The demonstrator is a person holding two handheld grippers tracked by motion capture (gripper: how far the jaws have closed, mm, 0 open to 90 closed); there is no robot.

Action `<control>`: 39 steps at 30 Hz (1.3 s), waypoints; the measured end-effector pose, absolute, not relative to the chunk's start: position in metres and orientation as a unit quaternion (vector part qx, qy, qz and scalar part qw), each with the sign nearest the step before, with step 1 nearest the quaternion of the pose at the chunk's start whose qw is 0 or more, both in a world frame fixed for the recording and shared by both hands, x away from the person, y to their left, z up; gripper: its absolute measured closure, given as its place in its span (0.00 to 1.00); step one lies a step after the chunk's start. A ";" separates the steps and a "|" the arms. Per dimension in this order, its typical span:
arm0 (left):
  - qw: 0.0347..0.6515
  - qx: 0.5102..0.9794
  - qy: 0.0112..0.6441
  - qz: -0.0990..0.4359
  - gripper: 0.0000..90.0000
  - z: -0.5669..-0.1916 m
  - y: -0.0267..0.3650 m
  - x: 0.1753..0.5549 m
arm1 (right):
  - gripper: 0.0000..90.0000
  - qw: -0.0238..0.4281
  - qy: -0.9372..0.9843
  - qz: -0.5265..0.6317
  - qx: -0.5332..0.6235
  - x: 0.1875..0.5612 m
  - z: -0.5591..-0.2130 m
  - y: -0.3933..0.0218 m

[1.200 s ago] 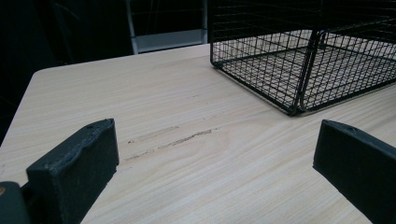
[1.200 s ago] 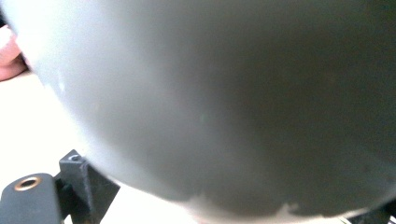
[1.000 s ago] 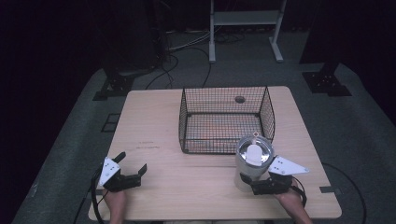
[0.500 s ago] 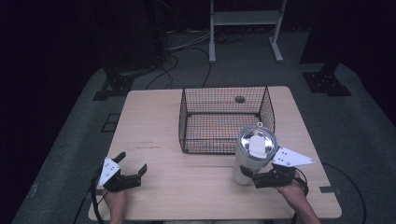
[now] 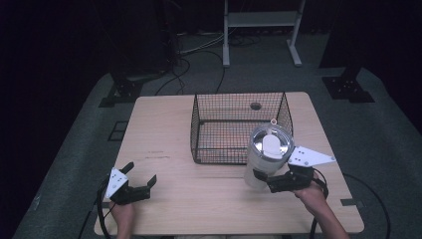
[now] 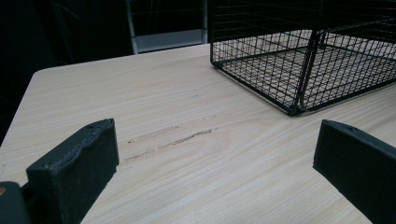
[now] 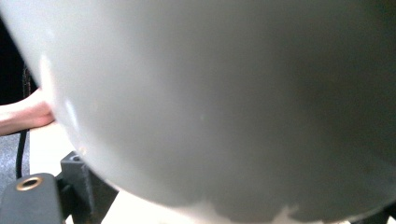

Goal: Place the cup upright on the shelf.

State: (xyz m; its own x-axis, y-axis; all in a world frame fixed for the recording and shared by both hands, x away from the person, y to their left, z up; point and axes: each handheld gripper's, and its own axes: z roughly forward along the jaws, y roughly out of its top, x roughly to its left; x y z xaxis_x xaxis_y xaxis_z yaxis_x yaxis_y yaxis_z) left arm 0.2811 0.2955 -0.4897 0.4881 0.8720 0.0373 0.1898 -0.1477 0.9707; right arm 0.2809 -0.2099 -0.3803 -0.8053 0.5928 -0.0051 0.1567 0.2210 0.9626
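White insulated tumbler (image 5: 263,157) with a clear lid, tilted slightly and gripped low on its body by the right tongs (image 5: 271,181), just in front of the near right corner of the black wire basket (image 5: 239,127) on the wooden tabletop (image 5: 164,139). In the right gripper view the tumbler's wall (image 7: 224,102) lies close against the camera, with one jaw pressed to its underside. The left tongs (image 5: 137,184) rest spread wide and empty near the front left edge; the left gripper view shows bare wood between the jaws. Step in hand, as judged: carrying the tumbler towards the basket. The next move likely calls for lifting it clear of the basket's rim, then lowering it inside upright before releasing.
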 end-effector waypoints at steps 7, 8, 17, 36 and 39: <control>0.527 0.683 0.388 0.324 0.00 -0.490 0.296 0.281 | 0.10 0.195 0.761 0.574 0.231 0.290 -0.362 -0.202; 0.527 0.683 0.388 0.324 0.00 -0.490 0.296 0.281 | 0.10 0.195 0.761 0.574 0.231 0.290 -0.362 -0.202; 0.527 0.683 0.387 0.325 0.00 -0.490 0.297 0.281 | 0.10 0.191 0.760 0.579 0.222 0.298 -0.349 -0.193; 0.533 0.679 0.390 0.322 0.00 -0.489 0.298 0.282 | 0.10 0.191 0.751 0.589 0.228 0.333 -0.316 -0.175; 0.534 0.678 0.390 0.321 0.00 -0.489 0.299 0.282 | 0.10 0.190 0.750 0.591 0.227 0.341 -0.313 -0.169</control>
State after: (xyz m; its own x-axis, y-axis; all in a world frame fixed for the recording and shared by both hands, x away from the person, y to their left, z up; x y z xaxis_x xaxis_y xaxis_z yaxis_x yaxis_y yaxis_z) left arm 0.2817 0.2986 -0.4893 0.4886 0.8723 0.0188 0.1859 -0.1252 0.9746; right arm 0.3408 -0.1694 -0.3130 -0.8243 0.5658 -0.0171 0.1160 0.1984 0.9732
